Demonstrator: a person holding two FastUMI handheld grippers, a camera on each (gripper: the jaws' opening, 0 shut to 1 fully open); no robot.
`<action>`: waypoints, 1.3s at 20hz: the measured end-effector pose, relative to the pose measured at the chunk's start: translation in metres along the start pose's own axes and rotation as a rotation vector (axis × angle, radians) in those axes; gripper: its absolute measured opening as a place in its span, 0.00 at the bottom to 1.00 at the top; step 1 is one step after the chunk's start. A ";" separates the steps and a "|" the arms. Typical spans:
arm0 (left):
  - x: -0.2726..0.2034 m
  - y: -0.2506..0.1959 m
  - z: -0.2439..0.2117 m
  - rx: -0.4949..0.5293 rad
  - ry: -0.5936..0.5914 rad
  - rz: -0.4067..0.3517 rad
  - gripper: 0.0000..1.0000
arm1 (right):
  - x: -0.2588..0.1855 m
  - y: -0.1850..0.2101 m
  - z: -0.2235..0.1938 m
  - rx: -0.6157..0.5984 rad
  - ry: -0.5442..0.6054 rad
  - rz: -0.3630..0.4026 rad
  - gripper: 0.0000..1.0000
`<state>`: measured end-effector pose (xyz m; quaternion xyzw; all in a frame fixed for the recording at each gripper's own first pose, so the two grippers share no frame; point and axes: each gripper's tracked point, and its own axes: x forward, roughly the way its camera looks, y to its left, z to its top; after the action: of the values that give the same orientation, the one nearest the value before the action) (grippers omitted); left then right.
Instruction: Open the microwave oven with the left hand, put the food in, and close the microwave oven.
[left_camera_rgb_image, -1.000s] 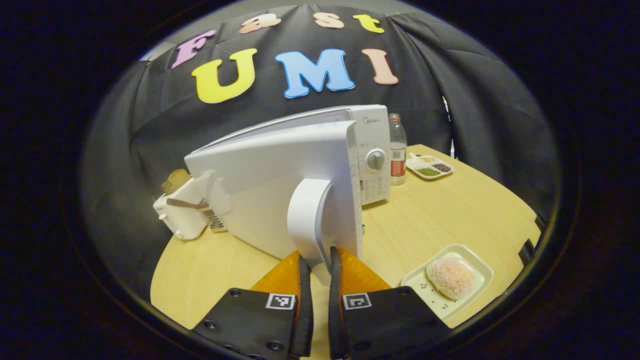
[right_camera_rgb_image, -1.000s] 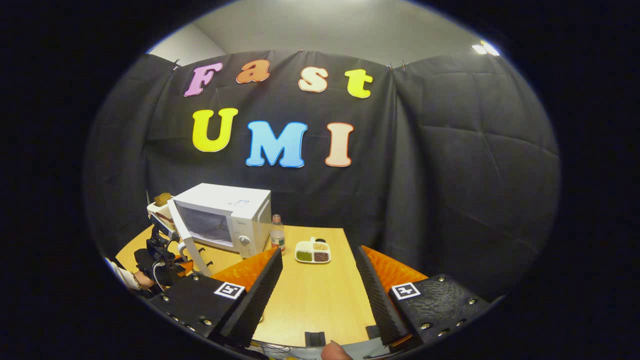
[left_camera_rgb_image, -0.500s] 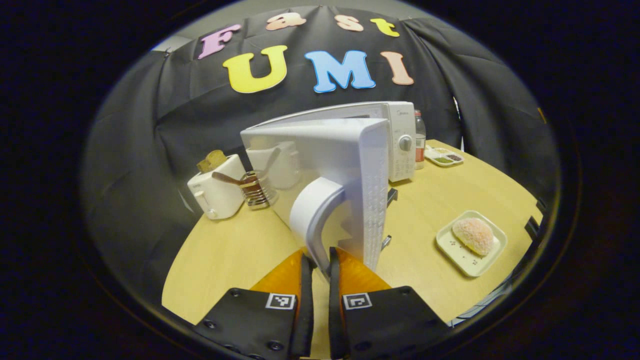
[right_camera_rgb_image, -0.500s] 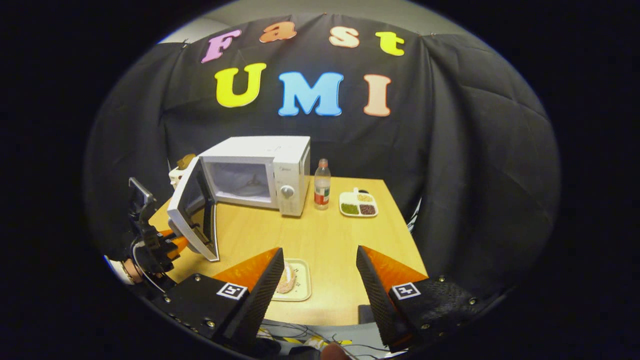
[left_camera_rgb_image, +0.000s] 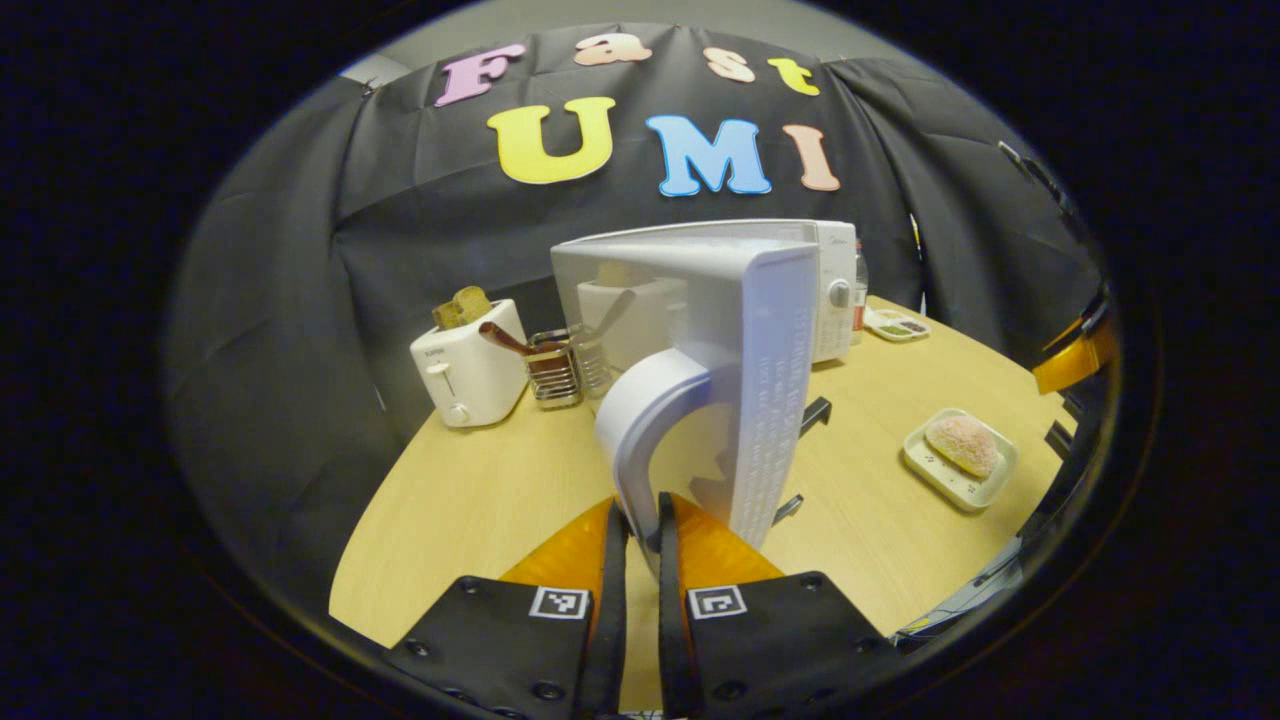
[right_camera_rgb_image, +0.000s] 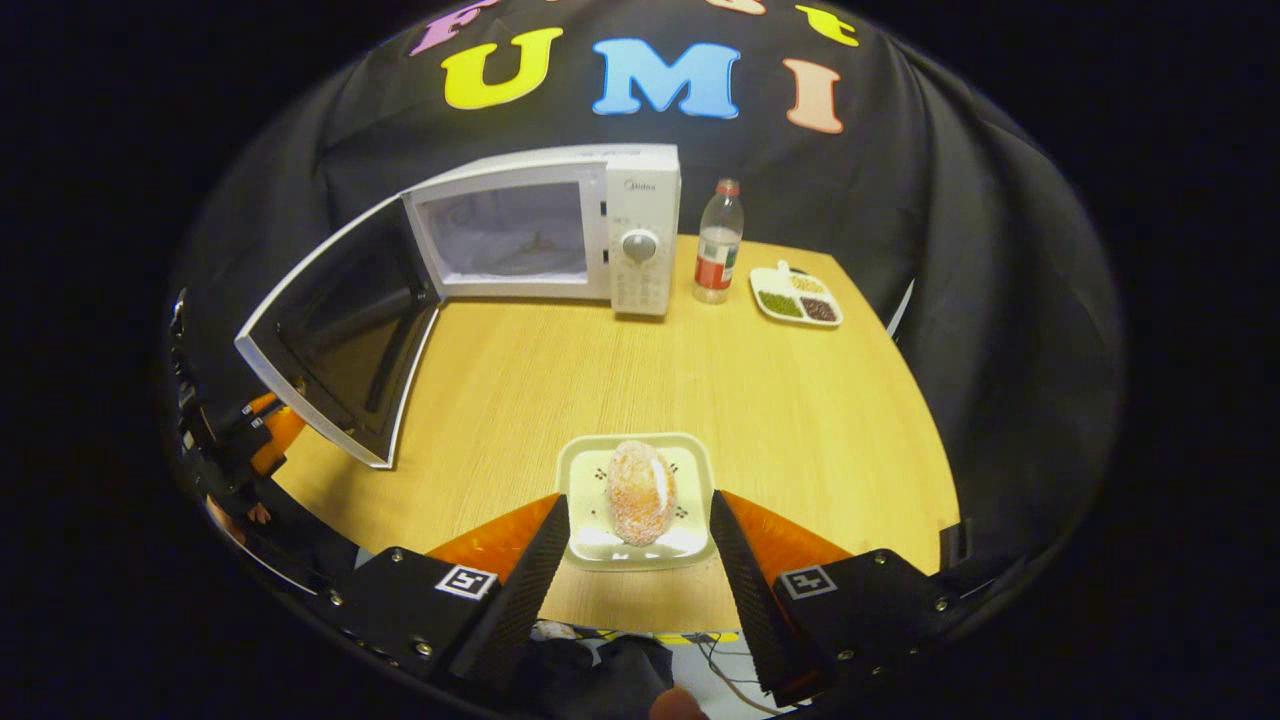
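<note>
On the wooden table (right_camera_rgb_image: 700, 370), left fingers (left_camera_rgb_image: 612, 560) pinch the door handle (left_camera_rgb_image: 640, 420); right fingers (right_camera_rgb_image: 735, 560) gape.

Dim booth, overhead light, sharp, edges fisheye-warped.

Pictured: a light wooden table (right_camera_rgb_image: 780, 400) in a black-draped booth. Along the far edge, an open microwave (right_camera_rgb_image: 560, 235), a bottle (right_camera_rgb_image: 716, 243) just beside it and a divided snack tray (right_camera_rgb_image: 796, 297) toward the far right corner. At the near edge (centred in the right gripper view), a pale plate (right_camera_rgb_image: 637, 545) bearing a crumb-coated bun (right_camera_rgb_image: 640, 490). Near the far left corner, a white toaster (left_camera_rgb_image: 468, 362) and a wire utensil rack (left_camera_rgb_image: 552, 367).
</note>
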<state>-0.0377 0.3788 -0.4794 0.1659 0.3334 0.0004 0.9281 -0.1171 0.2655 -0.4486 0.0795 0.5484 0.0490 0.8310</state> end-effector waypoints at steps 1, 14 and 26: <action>-0.001 0.003 -0.002 -0.020 0.006 -0.012 0.22 | 0.015 0.003 -0.009 0.002 0.033 0.002 0.87; -0.065 0.068 -0.076 -0.215 0.264 0.222 0.32 | 0.114 -0.016 -0.021 -0.088 0.187 -0.030 0.87; -0.131 0.027 -0.072 -0.310 0.395 0.425 0.36 | 0.118 0.013 0.025 0.033 0.127 0.285 0.66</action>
<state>-0.1811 0.4118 -0.4423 0.0851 0.4607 0.2769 0.8390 -0.0473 0.2959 -0.5427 0.1669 0.5839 0.1623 0.7777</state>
